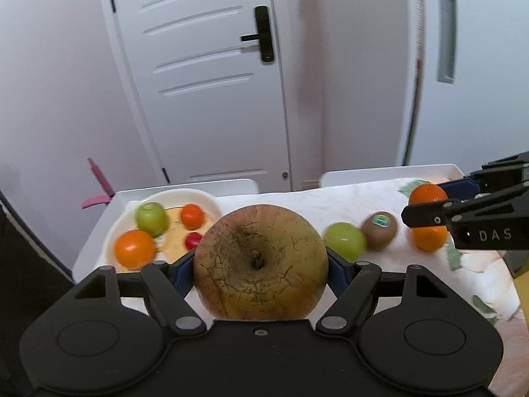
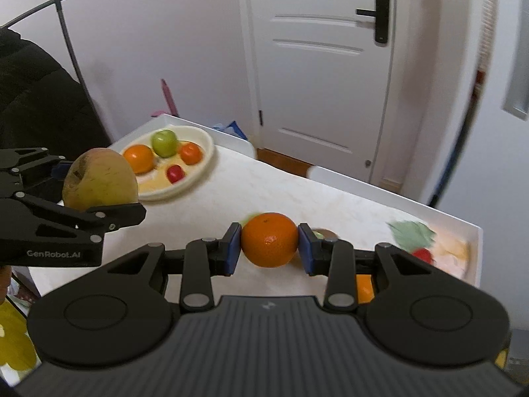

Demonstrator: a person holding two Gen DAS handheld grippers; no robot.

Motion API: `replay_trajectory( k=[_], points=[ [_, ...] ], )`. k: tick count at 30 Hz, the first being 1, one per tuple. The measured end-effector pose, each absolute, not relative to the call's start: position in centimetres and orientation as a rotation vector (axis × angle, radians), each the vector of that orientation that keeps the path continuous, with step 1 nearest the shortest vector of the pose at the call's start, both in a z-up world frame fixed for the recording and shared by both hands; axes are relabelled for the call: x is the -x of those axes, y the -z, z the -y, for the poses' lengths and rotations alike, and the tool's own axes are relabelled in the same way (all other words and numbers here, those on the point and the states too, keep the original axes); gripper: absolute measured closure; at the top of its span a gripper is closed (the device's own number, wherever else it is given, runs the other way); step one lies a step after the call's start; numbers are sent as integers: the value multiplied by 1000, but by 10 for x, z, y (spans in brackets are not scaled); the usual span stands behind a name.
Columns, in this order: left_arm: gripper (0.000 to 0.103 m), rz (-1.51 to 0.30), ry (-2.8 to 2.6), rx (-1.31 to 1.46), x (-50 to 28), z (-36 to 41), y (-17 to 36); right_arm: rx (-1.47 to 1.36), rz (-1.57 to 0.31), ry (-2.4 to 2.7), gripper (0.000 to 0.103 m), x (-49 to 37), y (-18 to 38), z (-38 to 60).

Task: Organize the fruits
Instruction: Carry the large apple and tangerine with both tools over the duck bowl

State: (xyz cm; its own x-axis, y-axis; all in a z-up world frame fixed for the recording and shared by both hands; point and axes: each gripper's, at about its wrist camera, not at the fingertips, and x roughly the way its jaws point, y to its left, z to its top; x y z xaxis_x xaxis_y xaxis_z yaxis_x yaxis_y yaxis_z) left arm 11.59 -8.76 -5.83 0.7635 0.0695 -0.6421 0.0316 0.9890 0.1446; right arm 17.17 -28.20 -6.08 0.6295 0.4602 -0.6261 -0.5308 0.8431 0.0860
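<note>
Left claw (image 1: pixel 261 264) grips apple (image 1: pixel 260 261) (stem camera-facing).

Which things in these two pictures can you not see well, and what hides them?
- Orange on the table, right wrist view: mostly hidden behind the right gripper's linkage.
- Red fruit at the far right, right wrist view: blurred, its kind is unclear.
- Second orange, left wrist view: its top is covered by the right gripper's finger.
- Large apple, left wrist view: its base is hidden by the left gripper.

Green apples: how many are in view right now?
2. One green apple on the plate; the other on the table beside the kiwi. The left gripper's big apple may hide more.
</note>
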Motion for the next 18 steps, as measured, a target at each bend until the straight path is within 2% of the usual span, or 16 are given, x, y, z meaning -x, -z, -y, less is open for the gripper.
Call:
replay_trajectory(
  k=[9, 18],
  points=[
    [24, -734, -36, -155, -140, 25, 58, 81, -705, -598, 52, -189, 60, 214],
    [24, -791, -5, -170, -180, -22, 87, 52, -740, -579, 52, -224, 74, 158]
  ],
)
